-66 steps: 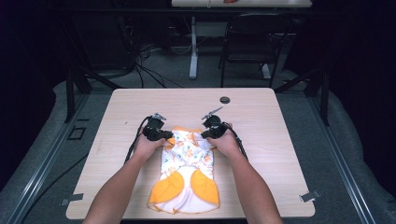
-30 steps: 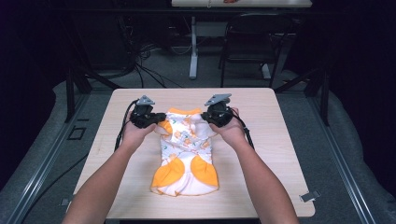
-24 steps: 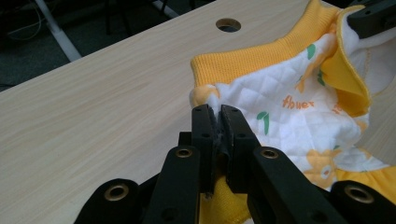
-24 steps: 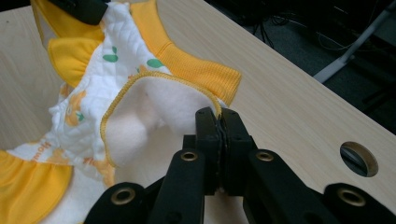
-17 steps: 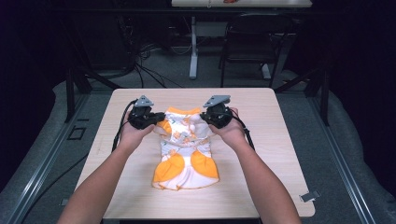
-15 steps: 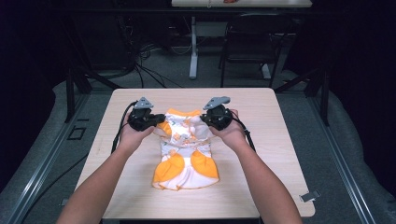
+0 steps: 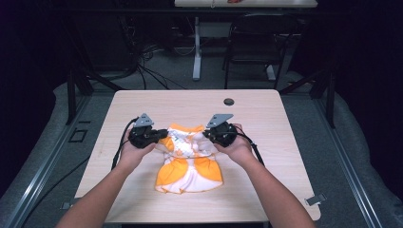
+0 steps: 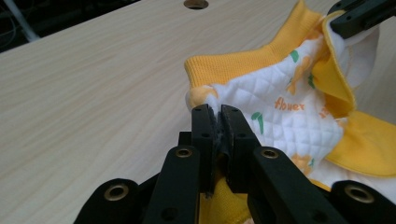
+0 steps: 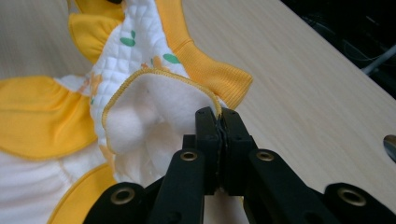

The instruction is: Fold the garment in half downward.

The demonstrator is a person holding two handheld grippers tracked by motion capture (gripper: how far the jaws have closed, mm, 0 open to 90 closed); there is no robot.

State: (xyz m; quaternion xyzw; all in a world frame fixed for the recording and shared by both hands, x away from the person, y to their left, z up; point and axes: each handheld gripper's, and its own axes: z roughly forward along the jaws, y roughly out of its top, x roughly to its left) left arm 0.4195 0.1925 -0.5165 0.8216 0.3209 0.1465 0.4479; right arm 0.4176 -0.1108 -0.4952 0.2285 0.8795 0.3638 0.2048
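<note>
— High view first: how far along does the folding look?

— Partway, I'd judge. The small quilted garment (image 7: pixel 187 159), white with yellow trim, lies in the middle of the desk (image 7: pixel 266 123). Its near part, with the yellow panels, rests flat on the wood, while the far edge is lifted off the surface between the two tools. A crease across the middle and a tidy final shape are not yet there.

— And the grip?

— The left gripper (image 7: pixel 161 136) pinches the far-left corner; the left gripper view shows its jaws pressed together on a bit of quilted fabric (image 8: pixel 280 107) just beside the ribbed yellow band. The right gripper (image 7: pixel 209 134) does the same at the far-right corner; in the right gripper view its jaws clamp the stitched yellow edge, with the fleecy white lining (image 9: pixel 154 116) turned outward.

— How are the hands set?

— Both forearms come in from the near edge and angle inward. The left hand (image 7: pixel 135 149) and right hand (image 7: pixel 237 145) sit level with each other, near the desk surface, with the tools pointing toward one another across the cloth.

— What remains?

— Probably laying the held edge down smoothly, letting go, and then any further folds.
</note>
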